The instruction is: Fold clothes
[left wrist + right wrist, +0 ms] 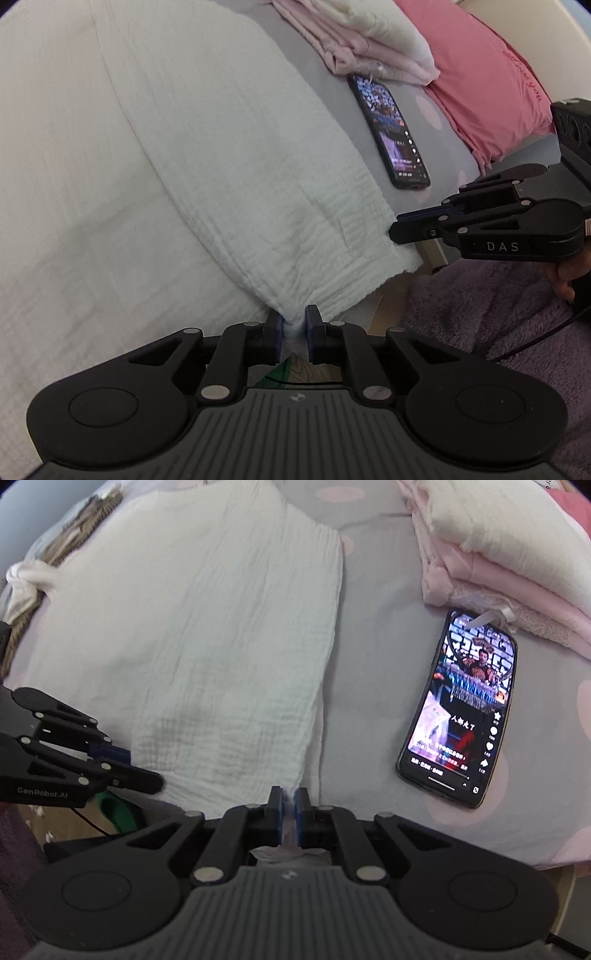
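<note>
- At the bottom centre of the left wrist view, the left gripper [294, 334] pinches a bunched corner of the white crinkled cotton garment [236, 155], fabric gathered tight between its blue pads.
- Low in the right wrist view, the right gripper [290, 818] nips the garment's other near corner, its fingers pressed almost together on a thin fold of cloth.
- Spread across the grey bedsheet with pale pink dots [373, 672], the garment fills the left and centre of both frames, its near hem hanging at the bed edge.
- Risk one: so little cloth sits in the right pinch that a sharp tug could pull the corner free and drop the hem off the bed.
- Risk two: the black smartphone with a lit screen [461, 709] lies just beside the garment's right edge; a fold swept that way could drag or cover it.
- Risk three: uneven pulls between the two corners would likely skew the crease.
- Upper right, the stack of folded pink and cream clothes [509, 561] and the pink pillow [491, 74] close off that side.
- Open room lies over the garment itself, toward the top centre of the frames.
</note>
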`<state>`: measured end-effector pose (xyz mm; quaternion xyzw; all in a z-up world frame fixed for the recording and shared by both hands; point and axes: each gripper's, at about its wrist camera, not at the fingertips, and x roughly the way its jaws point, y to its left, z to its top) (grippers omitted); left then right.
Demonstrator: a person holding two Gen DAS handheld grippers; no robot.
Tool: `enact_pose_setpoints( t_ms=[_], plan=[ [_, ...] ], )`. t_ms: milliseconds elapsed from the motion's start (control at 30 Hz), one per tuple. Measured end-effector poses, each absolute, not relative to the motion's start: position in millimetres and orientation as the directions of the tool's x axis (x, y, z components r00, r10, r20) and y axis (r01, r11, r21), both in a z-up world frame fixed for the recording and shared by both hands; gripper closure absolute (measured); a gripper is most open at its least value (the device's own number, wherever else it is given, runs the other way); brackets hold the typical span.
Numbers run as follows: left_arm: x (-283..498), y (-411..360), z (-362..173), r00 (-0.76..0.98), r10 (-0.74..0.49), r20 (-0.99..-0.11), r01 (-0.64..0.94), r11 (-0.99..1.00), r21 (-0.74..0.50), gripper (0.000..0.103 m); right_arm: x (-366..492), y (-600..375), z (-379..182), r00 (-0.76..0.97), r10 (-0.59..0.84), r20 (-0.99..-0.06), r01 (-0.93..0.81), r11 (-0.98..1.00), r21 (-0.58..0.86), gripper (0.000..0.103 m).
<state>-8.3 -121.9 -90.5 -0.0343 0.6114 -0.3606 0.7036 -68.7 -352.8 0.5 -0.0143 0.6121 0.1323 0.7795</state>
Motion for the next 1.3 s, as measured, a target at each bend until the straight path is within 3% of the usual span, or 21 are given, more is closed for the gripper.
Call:
enact_pose_setpoints(
  t_ms=[200,333,533,800,1300],
  plan=[
    [-10.7,-116.2,-94.4,-0.039,-0.547,-0.836,0.451,0.737,-0.503,0.085,-69.7,-348.5,-10.3,0.192,0.135,-0.972,-0.223,0.971,0.090,0.091],
    [-15.1,-107.3,-82.1,-0.006,-0.504,-0.863,0.467,0.762,-0.448,0.059,-79.7,-330.9,7.1,0.281,0.078,-0.956,-0.287,0.958,-0.006,0.082],
    [-3.1,-70.1,-49.1,0.101,-0.437,-0.894,0.426,0.831,-0.358,0.059,-106.6,-266.9,35.2,0.475,0.054,-0.878,-0.482,0.851,-0.208,0.070],
    [17.5,5.0,-4.8,0.271,-0.315,-0.910,0.360,0.910,-0.208,0.059,-94.0,-207.0,27.8,0.433,0.163,-0.887,-0.634,0.754,-0.171,0.066],
    [46.5,158.5,45.3,0.497,-0.057,-0.866,0.065,0.998,-0.028,0.059,-55.1,-146.2,16.3,0.381,0.222,-0.897,-0.733,0.664,-0.147,0.058]
  ],
)
